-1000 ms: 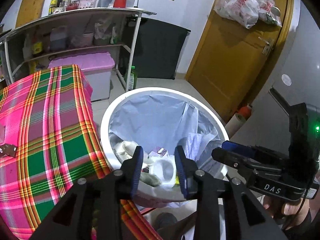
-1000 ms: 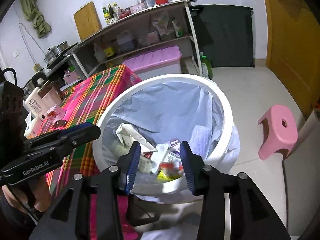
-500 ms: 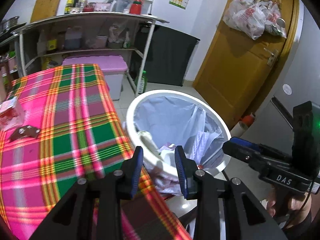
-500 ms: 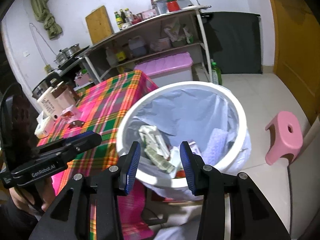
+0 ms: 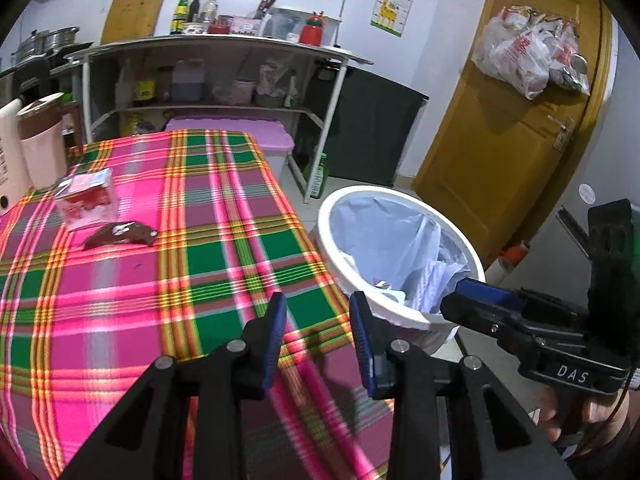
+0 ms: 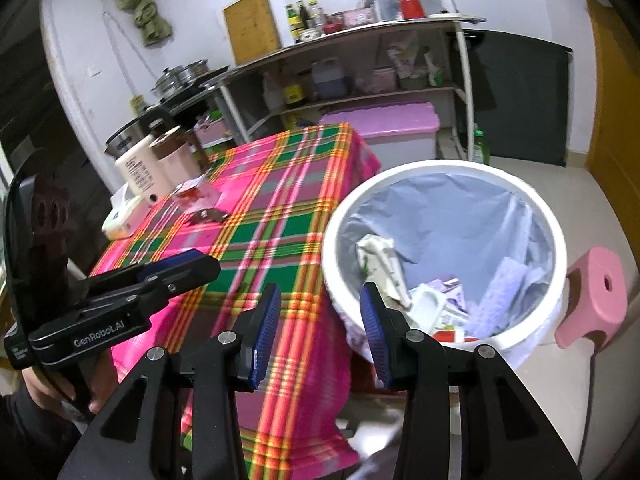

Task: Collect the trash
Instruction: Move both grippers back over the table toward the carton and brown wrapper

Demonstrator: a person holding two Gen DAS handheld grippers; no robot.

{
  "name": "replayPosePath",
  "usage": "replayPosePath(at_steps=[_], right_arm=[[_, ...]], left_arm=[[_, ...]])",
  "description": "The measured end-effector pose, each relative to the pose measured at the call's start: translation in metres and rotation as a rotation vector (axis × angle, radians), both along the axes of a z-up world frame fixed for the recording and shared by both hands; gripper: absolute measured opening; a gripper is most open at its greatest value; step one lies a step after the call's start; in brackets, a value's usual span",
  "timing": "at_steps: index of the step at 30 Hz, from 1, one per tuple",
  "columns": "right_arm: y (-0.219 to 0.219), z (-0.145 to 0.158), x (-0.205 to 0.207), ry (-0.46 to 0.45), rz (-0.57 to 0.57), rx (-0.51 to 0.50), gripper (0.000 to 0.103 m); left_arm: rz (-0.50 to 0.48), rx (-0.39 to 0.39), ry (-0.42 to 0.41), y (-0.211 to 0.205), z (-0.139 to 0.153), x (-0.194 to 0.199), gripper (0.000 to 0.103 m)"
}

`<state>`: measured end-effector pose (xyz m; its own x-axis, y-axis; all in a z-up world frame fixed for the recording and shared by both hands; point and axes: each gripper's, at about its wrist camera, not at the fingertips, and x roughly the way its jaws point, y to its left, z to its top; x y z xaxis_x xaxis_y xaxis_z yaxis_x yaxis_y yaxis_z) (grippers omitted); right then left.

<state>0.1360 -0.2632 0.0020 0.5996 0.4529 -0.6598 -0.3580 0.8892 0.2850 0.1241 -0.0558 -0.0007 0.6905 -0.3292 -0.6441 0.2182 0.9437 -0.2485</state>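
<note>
Plaid tablecloth [image 5: 120, 300] lay under left gripper [image 5: 318, 332], jaws spread, empty. Right gripper [image 6: 318, 332] likewise spread, empty, beside white trash bin [image 6: 552, 240]. Brown wrapper [image 5: 120, 234] remained on cloth, far side.

Both wrist views look forward, sharing bin [image 5: 400, 248] [image 6: 440, 176], tablecloth [image 5: 160, 280].
</note>
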Motion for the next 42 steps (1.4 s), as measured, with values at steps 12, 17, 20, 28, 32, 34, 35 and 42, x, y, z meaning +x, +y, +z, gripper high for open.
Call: replayPosePath(at_steps=[12, 17, 20, 28, 32, 34, 35, 42], right_arm=[[0.033, 0.003, -0.007, -0.009, 0.094, -0.018, 0.042], [0.049, 0.006, -0.009, -0.015, 0.131, -0.022, 0.042], [0.062, 0.008, -0.008, -0.022, 0.16, -0.025, 0.042], [0.101, 0.007, 0.003, -0.036, 0.246, -0.063, 0.042], [0.121, 0.004, 0.013, -0.043, 0.286, -0.089, 0.042], [0.131, 0.003, 0.019, -0.047, 0.303, -0.104, 0.042], [0.136, 0.001, 0.022, -0.05, 0.314, -0.111, 0.042], [0.164, -0.005, 0.051, -0.061, 0.363, -0.152, 0.042]], left_arm=[[0.105, 0.024, 0.0, 0.034, -0.003, -0.016, 0.034], [0.144, 0.032, -0.007, 0.05, -0.001, -0.022, 0.034], [0.167, 0.038, -0.01, 0.061, 0.0, -0.026, 0.034], [0.218, 0.058, -0.007, 0.095, -0.002, -0.028, 0.034], [0.242, 0.063, -0.002, 0.111, -0.004, -0.025, 0.034], [0.252, 0.065, 0.001, 0.119, -0.005, -0.023, 0.034], [0.256, 0.068, 0.002, 0.122, -0.005, -0.022, 0.034], [0.285, 0.073, 0.009, 0.145, -0.007, -0.009, 0.034]])
